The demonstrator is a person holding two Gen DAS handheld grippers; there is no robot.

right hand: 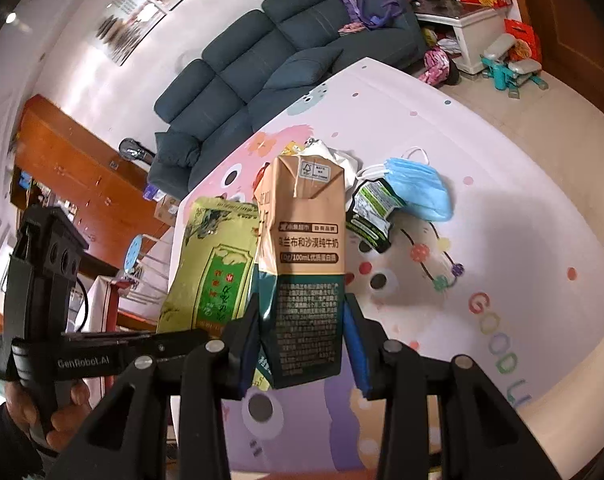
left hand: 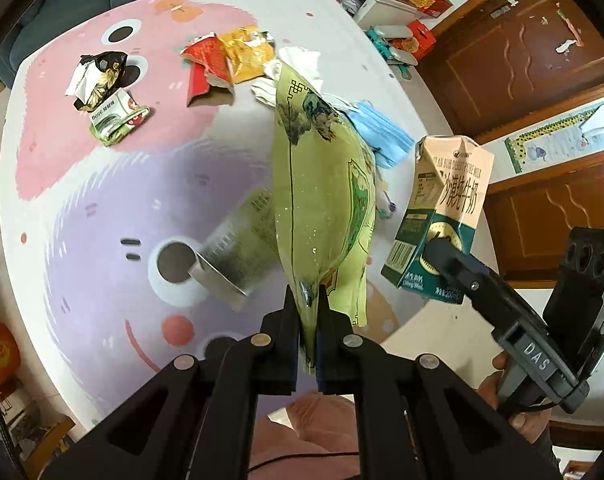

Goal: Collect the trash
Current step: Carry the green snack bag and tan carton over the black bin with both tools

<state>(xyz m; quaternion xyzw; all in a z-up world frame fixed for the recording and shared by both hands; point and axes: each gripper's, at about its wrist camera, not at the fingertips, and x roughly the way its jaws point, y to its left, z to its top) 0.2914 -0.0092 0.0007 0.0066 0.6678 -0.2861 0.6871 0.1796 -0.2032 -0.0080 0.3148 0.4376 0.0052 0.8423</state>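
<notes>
Above the mat, crumpled yellow-green pouch (left hand: 322, 208).

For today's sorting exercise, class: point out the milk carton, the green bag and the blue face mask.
milk carton (right hand: 308, 248), right wrist view, on its tan front panel.
green bag (left hand: 318, 200), left wrist view, on its bulging middle.
blue face mask (right hand: 418, 192), right wrist view, on its pleated middle.

We look from the left wrist steeply down along its fingers, close over the patterned play mat (left hand: 101, 184). From the right wrist we look down at a shallower slant, across the mat toward the blue sofa (right hand: 261, 64) and wall. Both views share the mat, the green bag (left hand: 322, 200), the milk carton (right hand: 306, 264), the blue masks (right hand: 418, 192), and each shows the other gripper beside it.
</notes>
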